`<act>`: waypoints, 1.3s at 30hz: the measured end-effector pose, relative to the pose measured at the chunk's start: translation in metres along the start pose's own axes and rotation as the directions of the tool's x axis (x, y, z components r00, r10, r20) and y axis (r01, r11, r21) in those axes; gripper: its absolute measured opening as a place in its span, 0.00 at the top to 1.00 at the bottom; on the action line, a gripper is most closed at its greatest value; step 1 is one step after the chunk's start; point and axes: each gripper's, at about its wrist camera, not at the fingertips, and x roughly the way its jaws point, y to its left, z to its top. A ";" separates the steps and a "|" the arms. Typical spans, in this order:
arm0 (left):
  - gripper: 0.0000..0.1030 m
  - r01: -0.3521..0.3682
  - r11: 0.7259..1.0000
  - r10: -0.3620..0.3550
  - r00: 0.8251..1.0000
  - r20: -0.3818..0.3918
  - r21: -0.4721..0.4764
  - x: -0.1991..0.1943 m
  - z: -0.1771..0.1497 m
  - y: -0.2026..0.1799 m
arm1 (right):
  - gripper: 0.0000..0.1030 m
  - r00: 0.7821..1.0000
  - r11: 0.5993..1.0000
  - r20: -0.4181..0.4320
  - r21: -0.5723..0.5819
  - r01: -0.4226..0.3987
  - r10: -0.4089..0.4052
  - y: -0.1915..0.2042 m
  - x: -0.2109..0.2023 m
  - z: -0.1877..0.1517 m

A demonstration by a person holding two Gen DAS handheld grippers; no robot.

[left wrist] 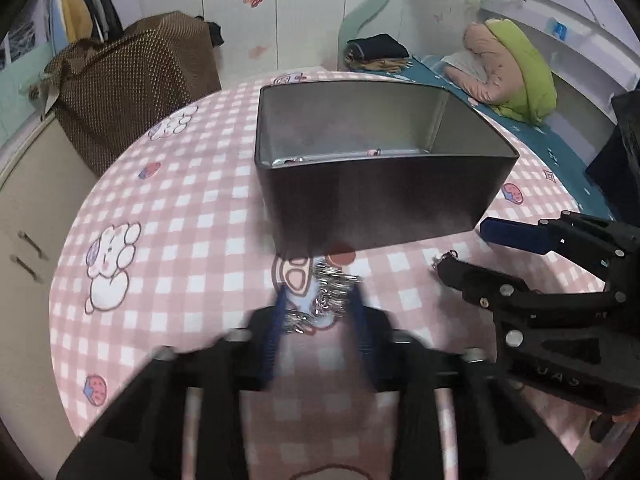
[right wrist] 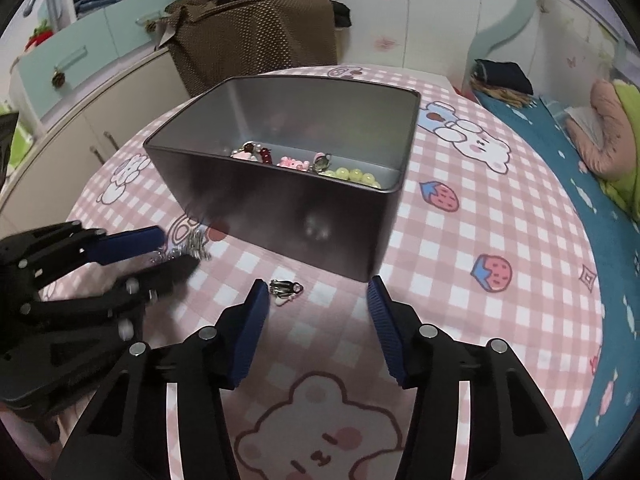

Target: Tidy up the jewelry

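A dark metal tin (left wrist: 376, 196) stands on the pink checked tablecloth; it also shows in the right wrist view (right wrist: 280, 208), and holds several beaded and charm pieces (right wrist: 304, 164). My left gripper (left wrist: 320, 300) straddles a silver chain piece (left wrist: 328, 292) just in front of the tin; the fingers stand apart around it, blurred by motion. It shows from the side in the right wrist view (right wrist: 168, 248) with the chain (right wrist: 192, 244) between its tips. My right gripper (right wrist: 318, 300) is open and empty; a small silver clip earring (right wrist: 285, 291) lies by its left finger.
The round table (right wrist: 480, 240) ends close behind the tin. A brown dotted bag (right wrist: 256, 32) sits on a cabinet behind. A bed with a teal sheet (right wrist: 600, 200) runs along the right. My right gripper shows at the right of the left wrist view (left wrist: 460, 248).
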 end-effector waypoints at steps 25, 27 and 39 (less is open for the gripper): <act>0.91 0.083 0.993 -0.081 0.996 0.028 -0.082 -0.018 -0.001 0.018 | 0.82 0.999 0.998 0.029 -0.040 -0.041 0.042 0.002 -0.015 0.001; 0.91 0.092 0.992 -0.090 0.995 0.034 -0.083 -0.022 0.000 0.017 | 0.82 0.999 0.999 0.038 -0.034 -0.033 0.034 0.000 -0.019 0.001; 0.91 0.112 0.992 -0.106 0.988 0.109 -0.059 -0.052 0.023 0.009 | 0.82 0.992 1.000 0.122 -0.008 -0.010 0.011 -0.013 -0.054 0.014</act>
